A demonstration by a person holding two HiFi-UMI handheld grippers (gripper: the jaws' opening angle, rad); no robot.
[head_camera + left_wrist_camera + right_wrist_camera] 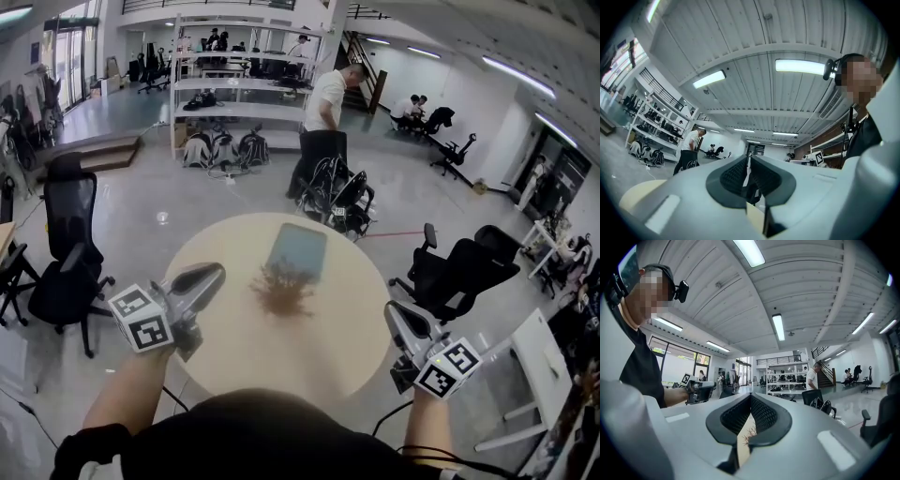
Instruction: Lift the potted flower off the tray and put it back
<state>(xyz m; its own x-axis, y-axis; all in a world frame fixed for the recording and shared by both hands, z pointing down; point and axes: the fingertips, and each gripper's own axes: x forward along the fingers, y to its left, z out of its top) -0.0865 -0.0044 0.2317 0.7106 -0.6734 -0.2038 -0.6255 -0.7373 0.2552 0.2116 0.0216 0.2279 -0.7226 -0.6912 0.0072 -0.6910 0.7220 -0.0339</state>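
Both grippers are held with their jaws closed together and nothing between them. The left gripper (214, 274) and the right gripper (394, 317) each show ribbed pads meeting at the tip in their own views. Through the slit below the pads only the table (234, 347) is seen, and for the right gripper a few brown sprigs as well. One gripper is poised over the near left edge of the round table and the other over the near right edge, both pointed inward toward the middle.

The step in hand is judged to be the reach for the potted flower (281, 286), with no grasp yet made. For this to be done well, the jaws of the chosen gripper should be opened wide before the plant is neared, so that the foliage is not knocked. The pot itself is hidden under the spreading brown sprigs when seen from above. The grip should therefore be taken low on the pot's wall and not on the stems, which would probably bend or snap. The pot should be kept upright, raised straight up until the tray (298, 246) is cleared, and set down level again.

The potted flower stands at the middle of the table, farther out than both grippers and between them. It is somewhat nearer the left gripper and well apart from the right one. It is at the near end of the blue-grey tray; whether it rests on the tray or just before it cannot be told.
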